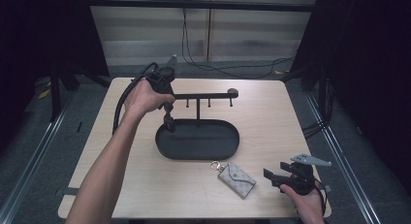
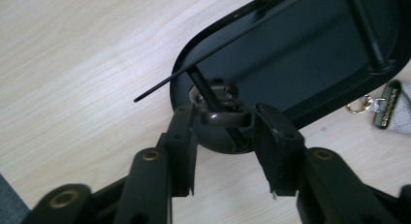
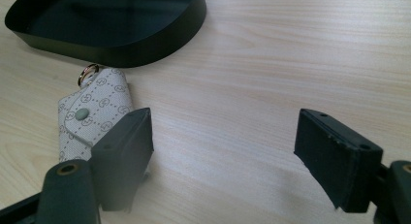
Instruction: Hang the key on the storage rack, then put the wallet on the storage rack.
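A black oval tray [image 1: 228, 151] carries a T-shaped hanger stand [image 1: 198, 96] with small pegs under its crossbar. My left gripper [image 1: 169, 125] points down at the tray's left end [image 2: 220, 145]. It is shut on a small dark brown rounded piece [image 2: 225, 118] just above that rim; what the piece is I cannot tell. A grey patterned key pouch [image 1: 237, 179] with a gold ring [image 3: 88, 72] lies flat in front of the tray. My right gripper [image 1: 274, 172] rests low at the front right, open and holding nothing, with the pouch [image 3: 92, 115] beside its left jaw.
The light wooden table [image 1: 271, 117] has its front edge close under the right hand. Black cables trail from both grippers and across the floor behind the table. Dark frame posts stand at either side.
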`<action>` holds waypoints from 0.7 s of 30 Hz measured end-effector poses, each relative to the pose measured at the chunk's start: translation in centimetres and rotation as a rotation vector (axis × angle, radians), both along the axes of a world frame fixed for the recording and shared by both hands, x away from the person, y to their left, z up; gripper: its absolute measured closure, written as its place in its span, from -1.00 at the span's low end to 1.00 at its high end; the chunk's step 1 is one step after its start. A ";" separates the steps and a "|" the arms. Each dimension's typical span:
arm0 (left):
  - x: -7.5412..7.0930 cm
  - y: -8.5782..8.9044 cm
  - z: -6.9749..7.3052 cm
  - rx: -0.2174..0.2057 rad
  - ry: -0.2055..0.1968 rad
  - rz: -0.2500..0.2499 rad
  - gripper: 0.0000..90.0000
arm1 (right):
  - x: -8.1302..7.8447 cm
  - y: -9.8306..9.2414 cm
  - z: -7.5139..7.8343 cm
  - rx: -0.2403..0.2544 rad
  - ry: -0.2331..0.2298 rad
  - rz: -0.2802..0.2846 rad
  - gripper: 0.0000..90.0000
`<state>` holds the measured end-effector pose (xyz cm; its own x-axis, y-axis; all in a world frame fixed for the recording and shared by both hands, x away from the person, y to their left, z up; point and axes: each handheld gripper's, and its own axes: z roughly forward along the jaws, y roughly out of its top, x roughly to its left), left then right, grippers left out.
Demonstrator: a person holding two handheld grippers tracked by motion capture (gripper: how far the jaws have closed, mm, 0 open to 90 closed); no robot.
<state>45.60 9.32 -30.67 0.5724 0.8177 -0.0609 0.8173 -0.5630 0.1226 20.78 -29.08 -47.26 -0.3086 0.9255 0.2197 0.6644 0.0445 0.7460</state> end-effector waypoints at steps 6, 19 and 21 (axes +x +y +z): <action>-0.4 0.6 -0.3 -0.033 0.000 0.004 -0.02 | 0.0 -0.1 0.0 0.004 0.004 -0.008 -0.52; -2.7 2.4 0.5 -0.115 -0.097 -0.024 -0.26 | 0.0 0.1 0.0 -0.013 0.005 0.005 -0.53; -3.0 2.8 0.5 -0.136 -0.110 -0.029 -0.27 | 0.0 0.0 0.0 -0.011 0.003 0.001 -0.53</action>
<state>42.64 12.08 -30.15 0.6051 0.7892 -0.1053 0.7782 -0.5583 0.2875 20.75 -29.03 -47.30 -0.3088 0.9276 0.2104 0.6668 0.0533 0.7434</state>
